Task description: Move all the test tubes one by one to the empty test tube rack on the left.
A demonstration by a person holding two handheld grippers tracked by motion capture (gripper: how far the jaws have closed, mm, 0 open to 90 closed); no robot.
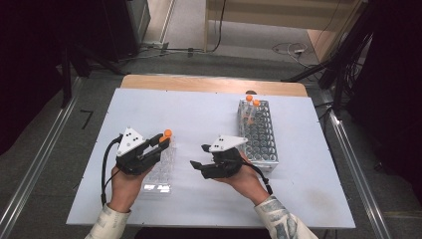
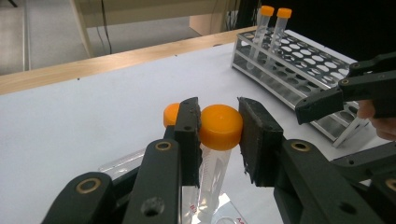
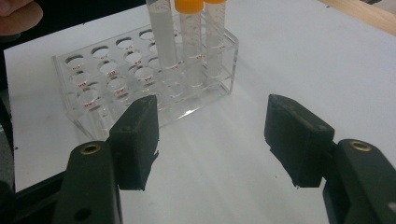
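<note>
Squeezing the orange cap of a tube (image 2: 219, 128), the left gripper (image 2: 218, 135) stands over the clear rack (image 1: 160, 169). The right gripper (image 3: 210, 140) has its jaws wide apart, holding nothing.

A lab is showing here: capped sample tubes (image 2: 215, 140) are standing in racks (image 1: 259, 134) on a white worktop (image 1: 199, 114), cables (image 1: 293, 50) trailing across the floor.

Orange caps (image 2: 220, 127) on clear tubes (image 2: 211, 175); clear acrylic rack (image 3: 140, 79) with red markings; silver metal rack (image 1: 259, 134) at 2 o'clock; black grippers; white table (image 1: 199, 114); patterned sleeves (image 1: 281, 219).
</note>
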